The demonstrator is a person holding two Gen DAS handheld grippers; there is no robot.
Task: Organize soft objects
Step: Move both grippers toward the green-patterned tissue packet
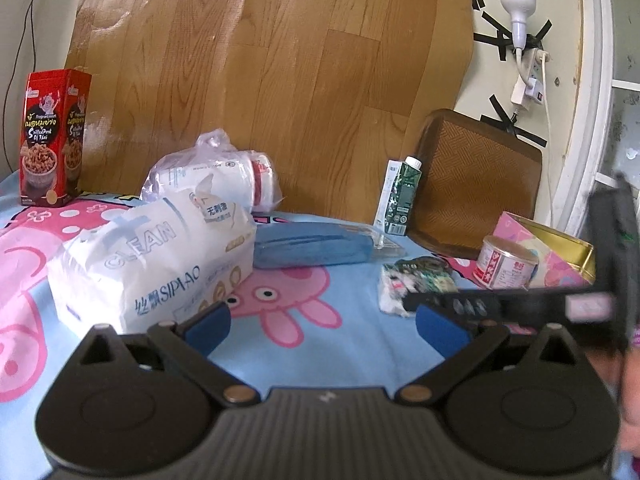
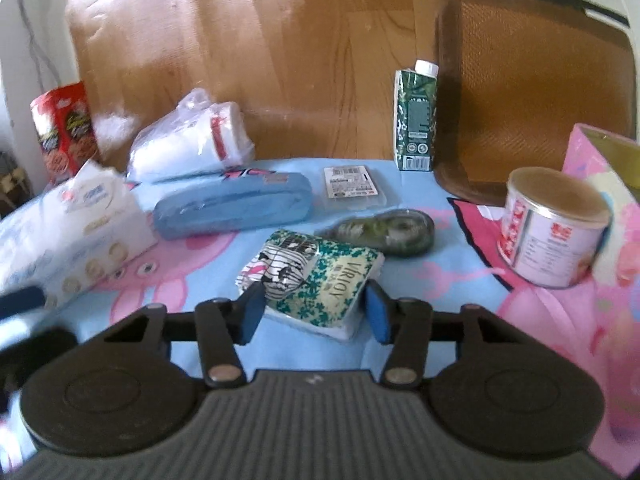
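The right tool point(image 2: 314, 310) straddles a small tissue pack point(image 2: 316, 276) printed in green and white; its blue pads sit at the pack's two sides, though firm contact cannot be confirmed. The pack lies on a cartoon-print cloth point(image 2: 420, 264), in front of a folded blue cloth point(image 2: 234, 210). The left tool point(image 1: 322, 326) stands wide and empty beside a large white tissue package point(image 1: 152, 256).

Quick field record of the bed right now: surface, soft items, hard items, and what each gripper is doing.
surface: cartoon sheet
soft items: small tissue pack, big tissue pack, blue cloth, bagged roll
hard items: tin, carton, red box
right gripper: fingers straddle small tissue pack, grip not confirmed
left gripper: open, empty
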